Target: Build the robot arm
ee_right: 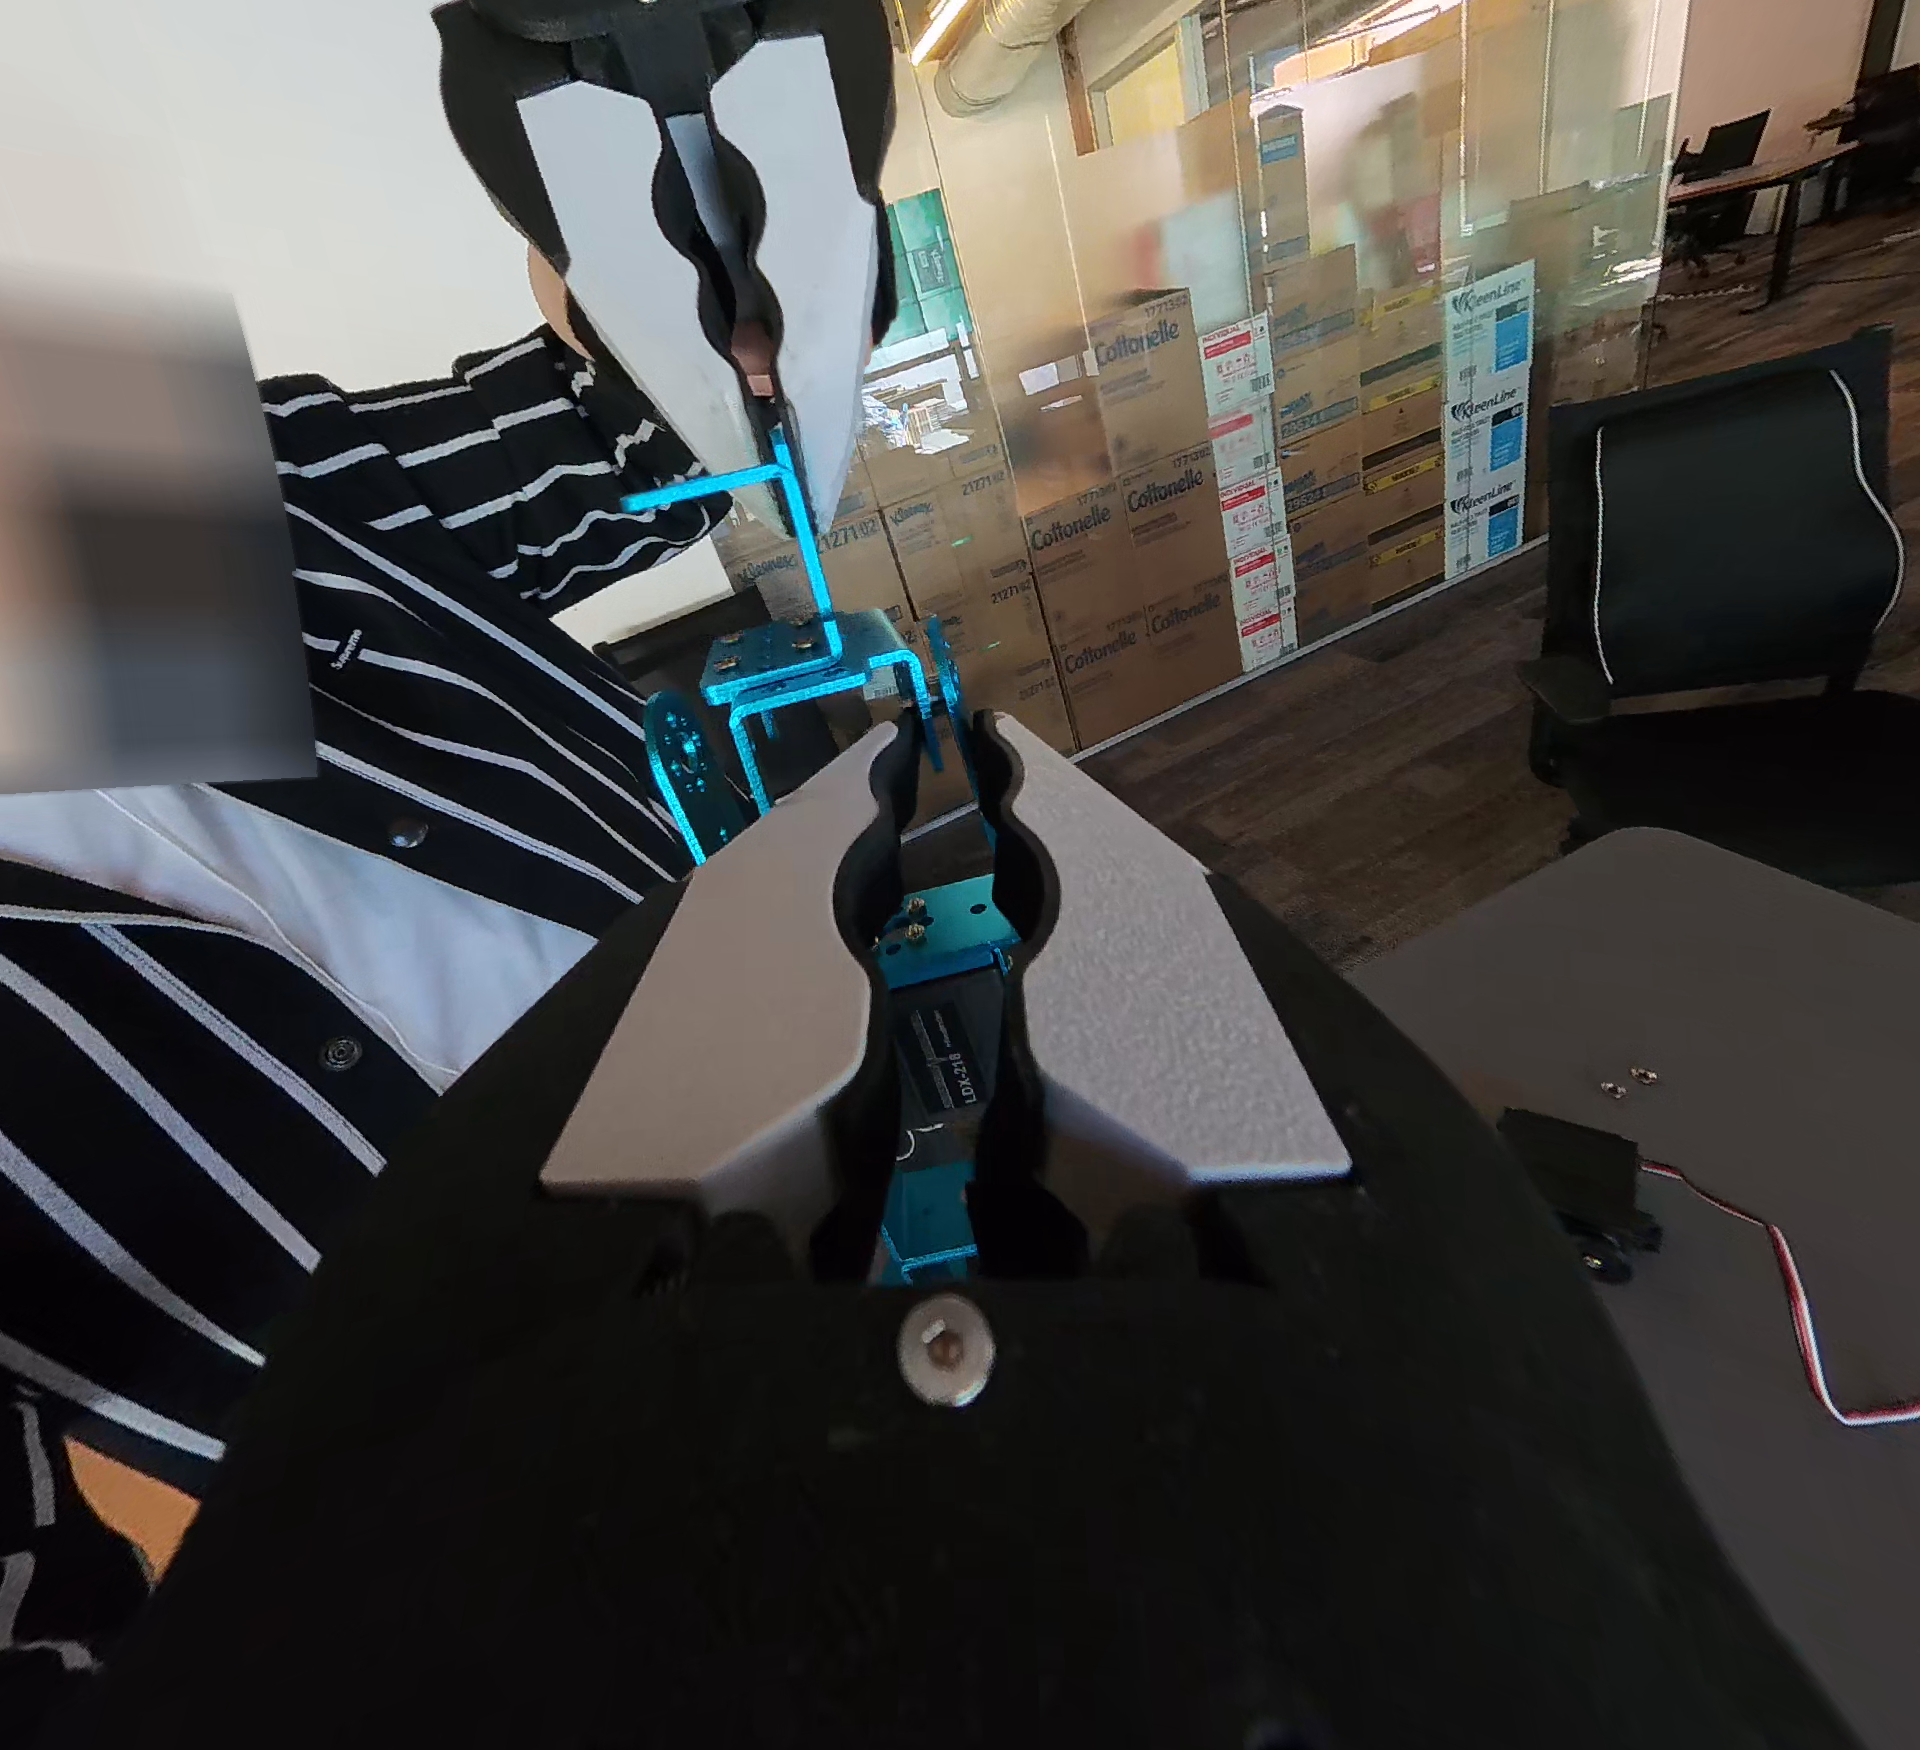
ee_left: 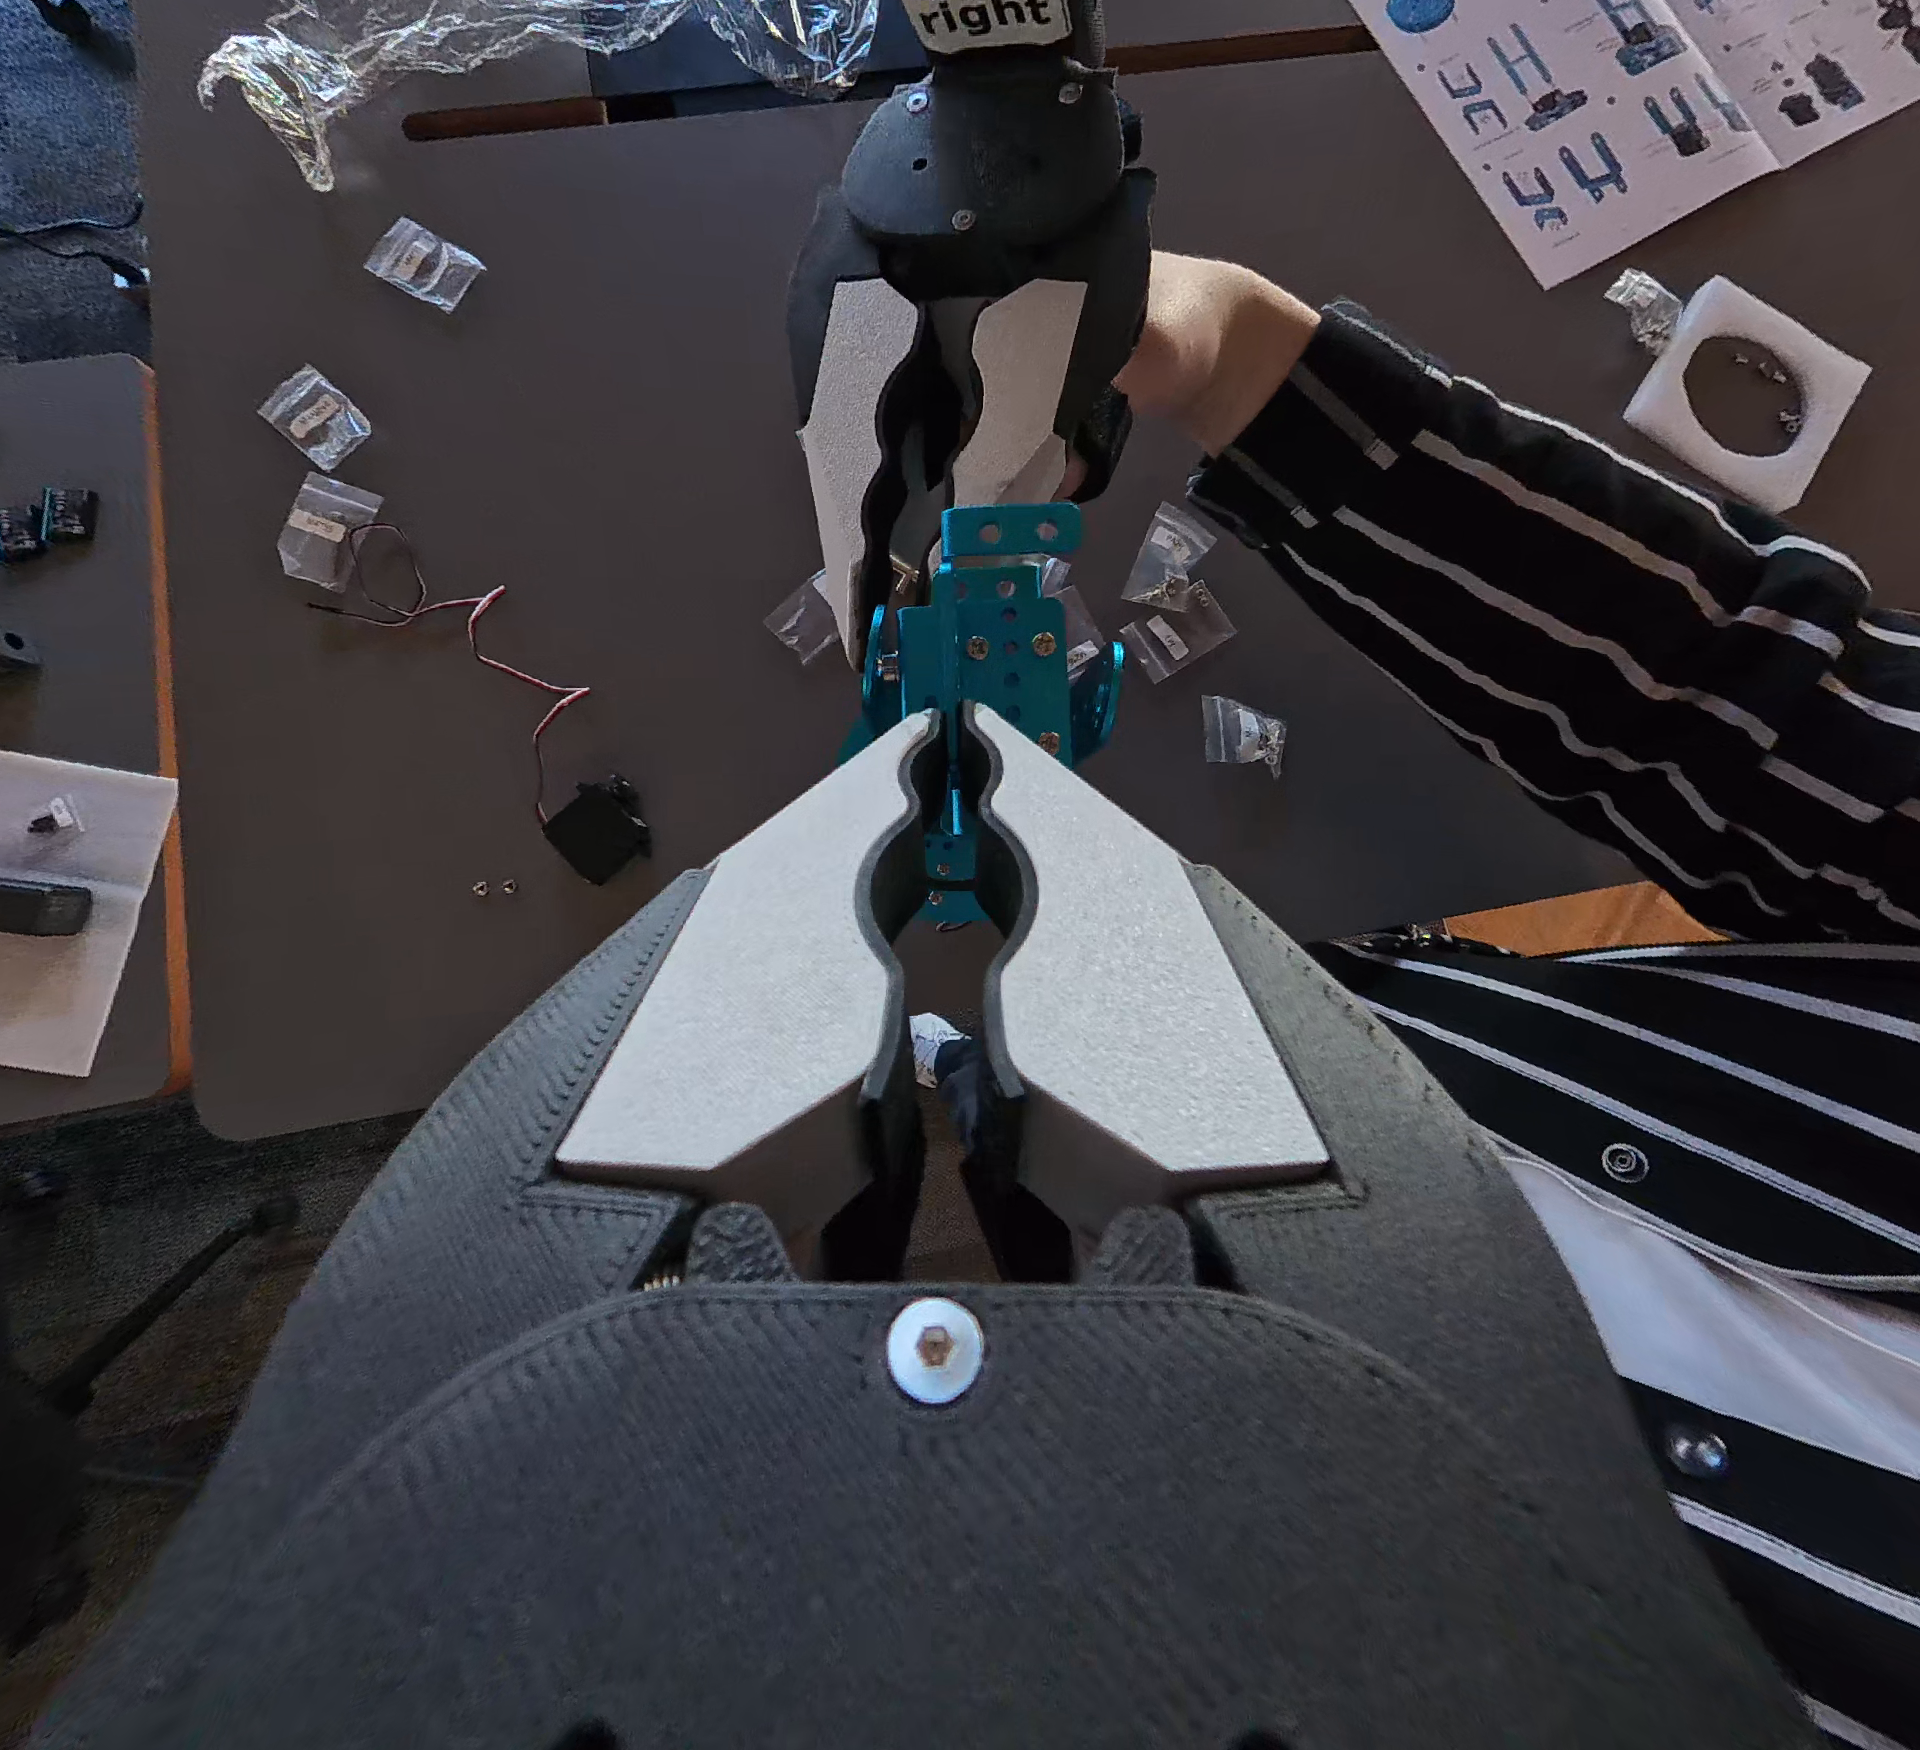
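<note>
The left gripper [ee_left: 951,724] fingers are clamped on the blue metal bracket assembly [ee_left: 982,651], held above the grey desk [ee_left: 623,412]. The right gripper [ee_right: 940,744] fingers are closed on the same assembly. Small parts bags [ee_left: 315,415] and a black servo [ee_left: 600,830] are noted on the desk.

I see the metal bracket assembly [ee_left: 982,661] held above the table [ee_left: 675,412], between my left gripper [ee_left: 951,729] and right gripper [ee_left: 894,599]. Servo [ee_left: 597,827] lies left; instruction booklet [ee_left: 1621,38] far right; plastic wrap [ee_left: 520,17] far left.
</note>
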A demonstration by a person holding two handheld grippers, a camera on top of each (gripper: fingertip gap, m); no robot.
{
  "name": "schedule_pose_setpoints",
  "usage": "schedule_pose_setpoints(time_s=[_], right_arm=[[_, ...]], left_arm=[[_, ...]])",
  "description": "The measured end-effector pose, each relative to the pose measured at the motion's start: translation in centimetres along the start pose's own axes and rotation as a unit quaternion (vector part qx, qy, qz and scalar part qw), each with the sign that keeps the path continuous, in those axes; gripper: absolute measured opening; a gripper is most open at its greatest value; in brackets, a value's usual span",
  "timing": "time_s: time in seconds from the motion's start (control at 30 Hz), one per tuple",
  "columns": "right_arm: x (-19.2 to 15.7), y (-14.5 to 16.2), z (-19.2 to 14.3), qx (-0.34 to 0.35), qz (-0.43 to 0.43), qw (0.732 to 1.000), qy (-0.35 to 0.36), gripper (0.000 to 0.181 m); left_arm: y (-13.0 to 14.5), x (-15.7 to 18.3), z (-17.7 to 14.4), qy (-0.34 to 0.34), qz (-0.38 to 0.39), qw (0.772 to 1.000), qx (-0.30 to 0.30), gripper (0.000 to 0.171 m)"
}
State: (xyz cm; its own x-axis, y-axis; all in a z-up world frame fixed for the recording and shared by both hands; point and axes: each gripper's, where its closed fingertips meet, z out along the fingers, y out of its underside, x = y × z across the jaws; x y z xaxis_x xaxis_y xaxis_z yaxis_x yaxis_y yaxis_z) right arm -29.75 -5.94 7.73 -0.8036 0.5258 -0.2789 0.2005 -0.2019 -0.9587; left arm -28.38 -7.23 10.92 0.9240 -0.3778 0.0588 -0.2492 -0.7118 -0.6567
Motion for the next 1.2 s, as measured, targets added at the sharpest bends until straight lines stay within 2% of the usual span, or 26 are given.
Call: schedule_pose_setpoints(time_s=[0.57, 0.97, 1.07, 1.13, 1.2], right_arm=[[0.1, 0.1, -0.2, 0.01, -0.017, 1.0, 0.005, 0.009], [0.3, -0.2, -0.4, 0.057, -0.001, 0.998, -0.016, 0.008], [0.6, -0.6, -0.5, 0.06, -0.017, 0.998, 0.018, 0.01], [1.3, -0.6, -1.2, 0.042, -0.044, 0.995, 0.078, 0.018], [1.6, -1.3, -2.6, 0.037, -0.09, 0.984, 0.147, 0.018]], left_arm=[[0.1, 0.0, 0.4, -0.002, 0.013, 1.0, -0.012, 0.0], [-0.4, -0.2, 0.4, 0.0, 0.025, 0.999, -0.023, 0.0], [-0.7, -0.3, 0.3, -0.014, 0.044, 0.999, -0.028, 0.0], [-0.7, -0.4, 0.3, -0.02, 0.057, 0.998, -0.031, 0.0], [-0.7, -0.4, 0.3, -0.022, 0.062, 0.997, -0.034, 0.0]])
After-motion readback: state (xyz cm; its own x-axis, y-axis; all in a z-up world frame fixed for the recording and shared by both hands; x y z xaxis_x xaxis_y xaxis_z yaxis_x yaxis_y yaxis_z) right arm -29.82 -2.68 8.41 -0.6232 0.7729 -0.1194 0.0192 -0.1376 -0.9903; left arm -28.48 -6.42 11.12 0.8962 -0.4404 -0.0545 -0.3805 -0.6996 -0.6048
